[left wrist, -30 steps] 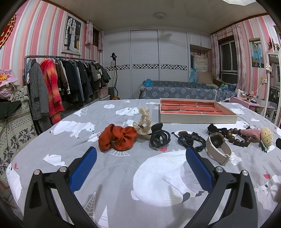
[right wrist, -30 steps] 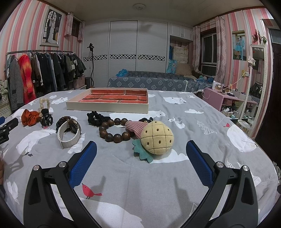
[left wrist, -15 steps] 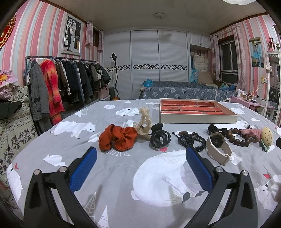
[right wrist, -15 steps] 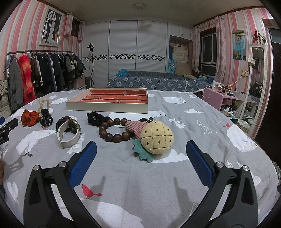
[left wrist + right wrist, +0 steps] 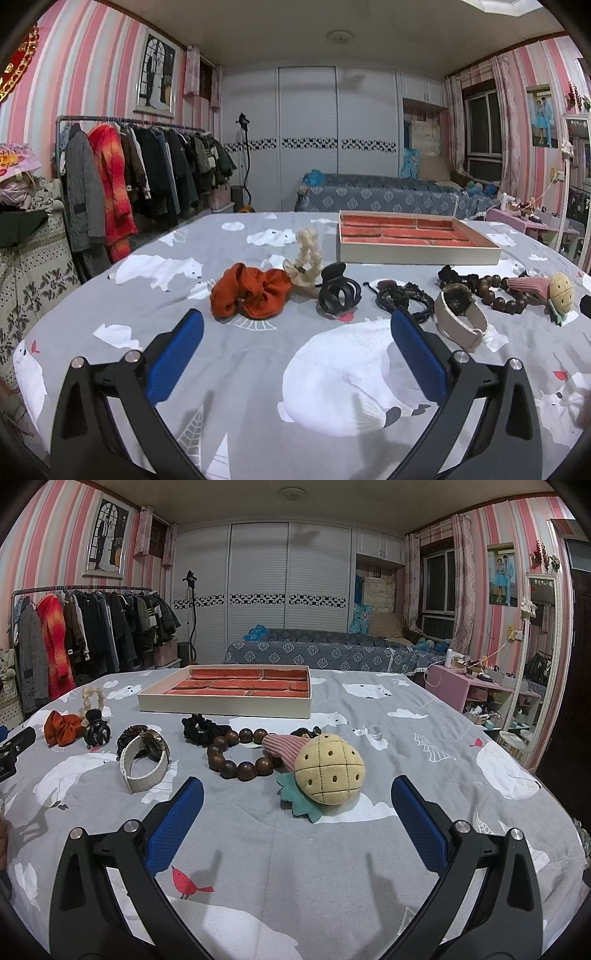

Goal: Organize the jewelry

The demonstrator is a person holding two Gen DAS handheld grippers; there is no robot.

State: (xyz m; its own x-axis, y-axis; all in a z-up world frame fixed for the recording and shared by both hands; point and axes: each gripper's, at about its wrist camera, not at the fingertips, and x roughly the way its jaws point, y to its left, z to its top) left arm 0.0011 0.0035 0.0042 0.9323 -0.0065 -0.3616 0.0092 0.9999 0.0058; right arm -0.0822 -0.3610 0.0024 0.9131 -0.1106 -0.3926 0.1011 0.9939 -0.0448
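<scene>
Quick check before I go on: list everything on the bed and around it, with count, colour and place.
tray: 1, cream outside, red lining, far centre, nothing in it
scrunchie: 1, orange, left end of row
braided tie: 1, cream, behind scrunchie
claw clip: 1, black, right of scrunchie
cord bracelets: a tangle, black, right of clip
watch: 1, cream band, mid row
black scrunchie: 1, before tray
bead bracelet: 1, dark brown, beside plush
pineapple plush: 1, yellow, right end
bedspread: grey, white bears
clothes rack: 1, left wall
left gripper: jaws open
right gripper: jaws open
</scene>
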